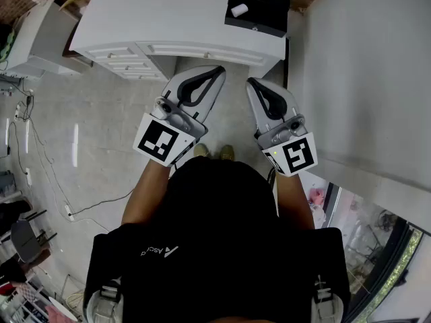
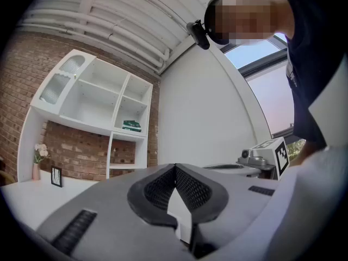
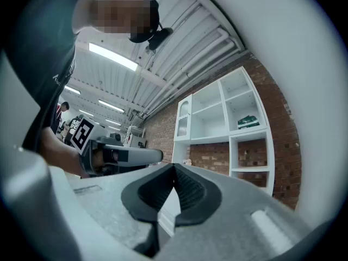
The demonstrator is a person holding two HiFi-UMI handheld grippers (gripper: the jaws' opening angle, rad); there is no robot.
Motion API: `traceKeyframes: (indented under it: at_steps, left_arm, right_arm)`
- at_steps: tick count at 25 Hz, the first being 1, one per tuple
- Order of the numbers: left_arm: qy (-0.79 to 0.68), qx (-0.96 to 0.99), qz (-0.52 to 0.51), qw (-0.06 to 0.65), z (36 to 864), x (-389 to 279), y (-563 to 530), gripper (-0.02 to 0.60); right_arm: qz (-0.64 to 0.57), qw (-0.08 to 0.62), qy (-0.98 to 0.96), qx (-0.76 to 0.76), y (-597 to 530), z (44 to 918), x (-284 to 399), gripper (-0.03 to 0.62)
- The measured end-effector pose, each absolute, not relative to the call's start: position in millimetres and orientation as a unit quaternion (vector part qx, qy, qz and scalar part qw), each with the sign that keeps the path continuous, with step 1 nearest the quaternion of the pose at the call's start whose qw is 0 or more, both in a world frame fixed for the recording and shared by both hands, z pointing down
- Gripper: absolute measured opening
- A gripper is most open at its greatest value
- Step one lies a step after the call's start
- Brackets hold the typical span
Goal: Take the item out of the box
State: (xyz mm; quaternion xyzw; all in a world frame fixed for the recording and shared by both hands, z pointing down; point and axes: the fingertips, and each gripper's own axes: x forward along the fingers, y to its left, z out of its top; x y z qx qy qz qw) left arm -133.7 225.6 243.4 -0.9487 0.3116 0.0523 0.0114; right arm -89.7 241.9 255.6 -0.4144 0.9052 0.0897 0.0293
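Item [image 1: 239, 9], white, lies in the black box [image 1: 264, 11] on the white bench [image 1: 155, 12]. Left claw [image 1: 217, 71] and right claw [image 1: 252, 83] are side by side, well apart from it.
Left gripper view: left claw [image 2: 175, 167] clenched, empty.
Right gripper view: right claw [image 3: 174, 167] clenched, empty.

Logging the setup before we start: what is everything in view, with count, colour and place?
Desk with drawers: one, white, top of the head view.
Open rectangular box: one, black, on the desk's right end.
Small cylindrical item: one, white, inside that box.
Wall shelf unit: one, white, on the brick wall.
Flat stacked items: one pile, green, in a shelf compartment.
Shoes: two, tan, on the floor.
Left gripper: one, white-grey, shut and empty, head view's left.
Right gripper: one, white-grey, shut and empty, beside it.
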Motion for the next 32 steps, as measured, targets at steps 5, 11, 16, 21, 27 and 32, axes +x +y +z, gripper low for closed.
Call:
traceKeyframes:
  at_steps: [5, 11, 16, 21, 27, 32]
  left_arm:
    - [0.314, -0.947, 0.065, 0.012, 240.6, -138.7, 222.6, 0.0]
    - [0.311, -0.947, 0.078, 0.011, 231.8, -149.1, 219.0, 0.0]
    - [0.305, -0.948, 0.091, 0.018, 229.7, -161.4, 213.2, 0.0]
    - [0.29, -0.953, 0.087, 0.017, 233.1, -174.1, 206.3, 0.0]
    - [0.273, -0.958, 0.088, 0.011, 241.9, -179.9, 183.9, 0.0]
    - [0.268, -0.961, 0.071, 0.003, 250.7, -178.2, 162.4, 0.0]
  right_arm:
    - [0.087, 0.037, 0.906, -0.413, 240.5, 255.3, -94.5, 0.002]
    - [0.091, 0.033, 0.902, -0.421, 238.5, 254.7, -103.3, 0.002]
    - [0.095, 0.027, 0.896, -0.432, 236.2, 254.1, -111.3, 0.002]
    - [0.102, 0.018, 0.887, -0.449, 232.1, 251.7, -120.8, 0.002]
    - [0.102, 0.003, 0.875, -0.472, 217.2, 260.8, -120.7, 0.002]
    - [0.101, 0.002, 0.87, -0.483, 196.4, 258.6, -115.2, 0.002]
